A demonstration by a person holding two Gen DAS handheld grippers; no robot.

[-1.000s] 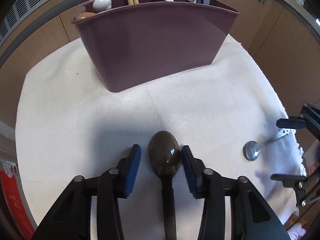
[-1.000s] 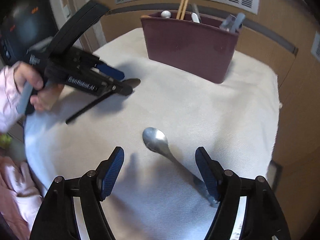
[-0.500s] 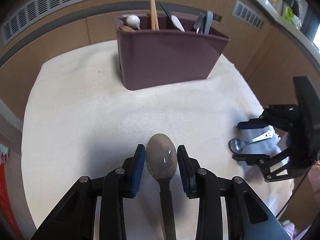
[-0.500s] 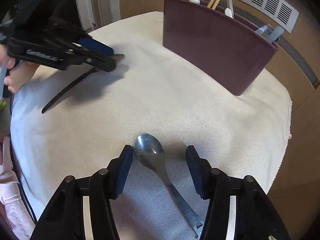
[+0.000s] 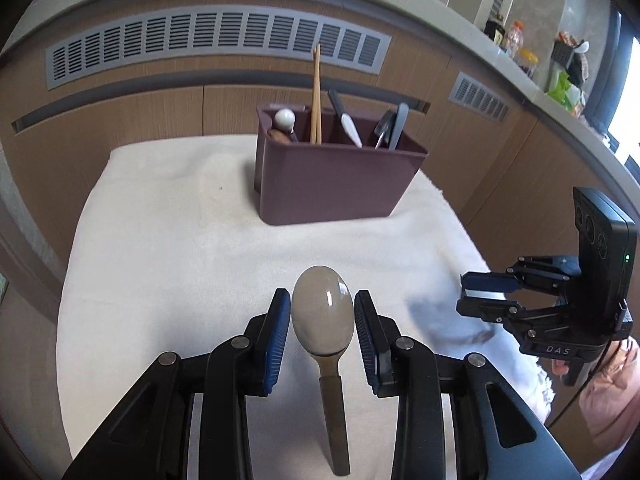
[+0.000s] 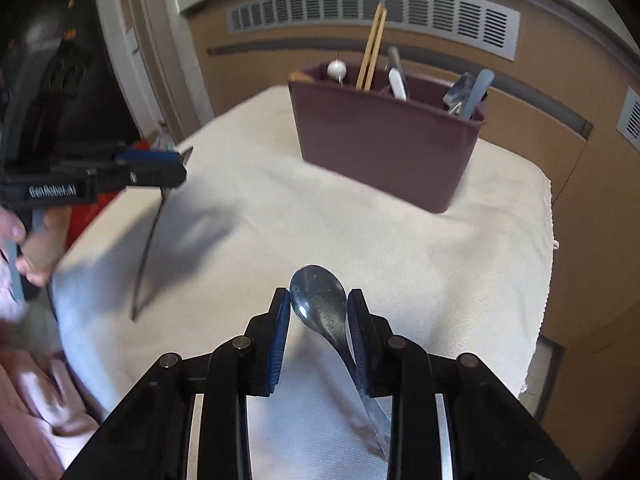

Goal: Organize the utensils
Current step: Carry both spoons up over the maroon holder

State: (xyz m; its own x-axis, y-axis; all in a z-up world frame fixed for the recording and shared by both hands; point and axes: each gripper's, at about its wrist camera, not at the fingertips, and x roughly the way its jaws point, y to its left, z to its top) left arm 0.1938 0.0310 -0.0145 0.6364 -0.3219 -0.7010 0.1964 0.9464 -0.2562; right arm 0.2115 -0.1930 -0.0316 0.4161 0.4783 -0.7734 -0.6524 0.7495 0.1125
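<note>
Wood-brown cupboard walls with grey vents stand behind our table, which wears a soft cream cloth.

We hold two spoons. Our left gripper has the dark spoon by its smooth, round bowl; the blue ribbed fingers sit tight at its sides, and its flat handle points back at us. It is up off the cloth. Our right gripper has just been closing, and its fingers now pinch the shiny metal spoon at the bowl. That spoon sits crooked, with its thin handle slanting down to the cloth. We think holding the wide bowl keeps each spoon from slipping.

Further off stands the purple holder, a deep plastic box with walls inside. Chopsticks stick up tall in it, beside a white round-topped thing and some grey handles. Both spoons must go there next, we guess.
</note>
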